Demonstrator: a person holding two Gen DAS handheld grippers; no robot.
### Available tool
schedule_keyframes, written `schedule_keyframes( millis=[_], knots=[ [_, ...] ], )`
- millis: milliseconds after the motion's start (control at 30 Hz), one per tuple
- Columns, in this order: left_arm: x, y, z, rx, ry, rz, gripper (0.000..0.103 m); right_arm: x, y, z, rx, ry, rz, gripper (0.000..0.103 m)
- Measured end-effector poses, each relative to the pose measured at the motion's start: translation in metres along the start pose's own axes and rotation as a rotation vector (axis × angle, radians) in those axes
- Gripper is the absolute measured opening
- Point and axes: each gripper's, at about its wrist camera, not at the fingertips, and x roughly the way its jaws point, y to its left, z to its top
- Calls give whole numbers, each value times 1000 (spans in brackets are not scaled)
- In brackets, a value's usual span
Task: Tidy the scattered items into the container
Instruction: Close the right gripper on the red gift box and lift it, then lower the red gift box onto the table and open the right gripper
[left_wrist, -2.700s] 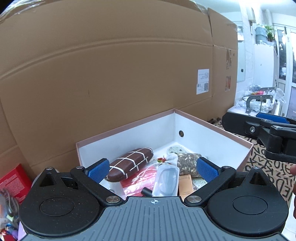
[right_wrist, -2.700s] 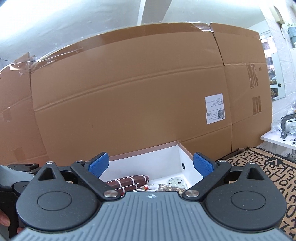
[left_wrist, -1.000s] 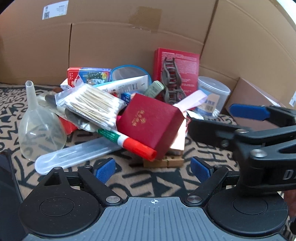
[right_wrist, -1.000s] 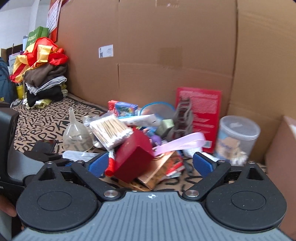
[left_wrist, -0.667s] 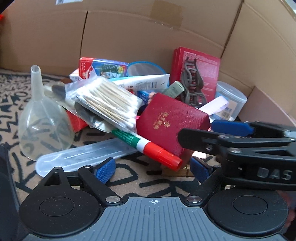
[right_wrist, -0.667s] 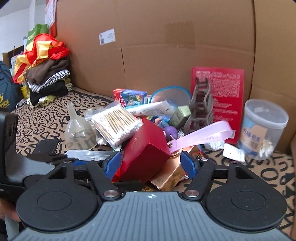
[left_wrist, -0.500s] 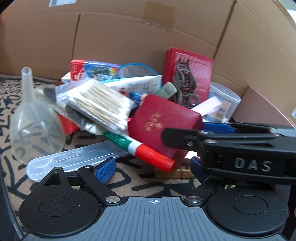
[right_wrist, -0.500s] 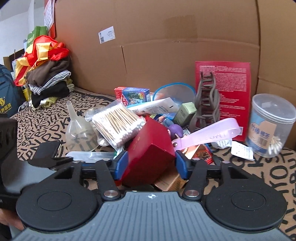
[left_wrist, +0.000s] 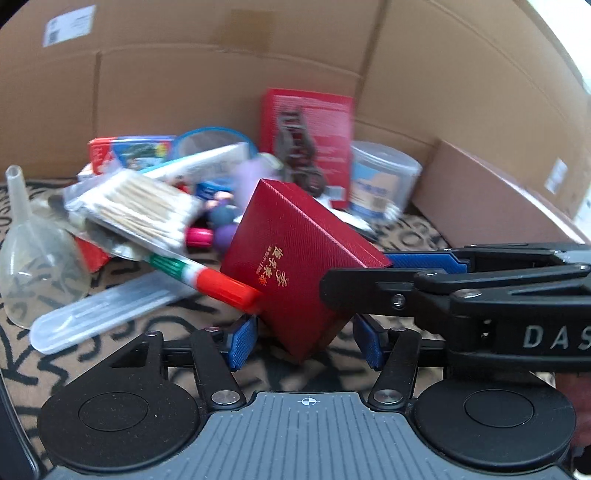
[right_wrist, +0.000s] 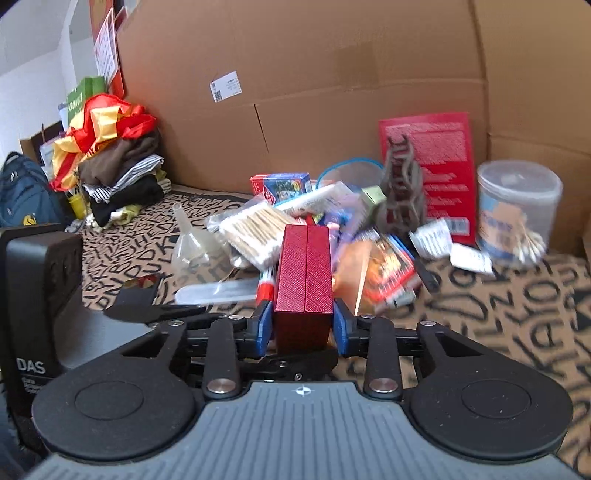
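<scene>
The red box (right_wrist: 303, 280) is clamped between the right gripper (right_wrist: 303, 326) pads above the pile, while the left gripper (left_wrist: 302, 341) is held parted, empty.

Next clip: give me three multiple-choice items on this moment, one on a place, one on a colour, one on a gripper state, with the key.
1. Where does the funnel lie?
A. on the pile's left edge
B. inside the tub
C. between the left gripper's fingers

2. What colour is the marker's cap?
A. blue
B. red
C. black

3. What is the right gripper doing?
A. hanging open
B. shut on the red box
C. shut on the swab bag

Key: 1 A, it lies on the mat left of the swab bag. 2 B, the tip is red. 3 B, both pads press the box's sides.
</scene>
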Motion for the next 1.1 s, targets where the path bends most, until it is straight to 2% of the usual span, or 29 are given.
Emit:
schedule_keyframes(
  millis=[67,167,300,400,500,567,700,800,900,1100],
  knots=[
    [-5,-14,-5,42,17,-10,61,-15,-5,-8,34,5,6,38],
    [-12,-34,-14,91,48,-41,60,-37,-12,-21,85,12,10,38],
    [-28,-56,-26,129,59,-136,69,-67,-24,-41,150,5,-7,39],
    [-35,-71,-32,173,55,-146,77,-85,-32,-52,196,-16,-80,43],
    [-35,-76,-34,186,65,-124,77,-96,-39,-57,198,-38,-189,51],
    [-34,-74,-32,169,70,-110,78,-102,-42,-60,212,-52,-207,53],
    [-38,-64,-24,98,65,-109,86,-106,-39,-64,174,-74,-267,63],
    [-37,-59,-14,65,60,-107,87,-103,-31,-67,95,-80,-319,69],
    [-26,-58,-2,64,57,-108,87,-100,-26,-70,32,-79,-313,71],
    [7,-62,17,87,76,-130,87,-84,-20,-68,11,-61,-290,73]
  ],
)
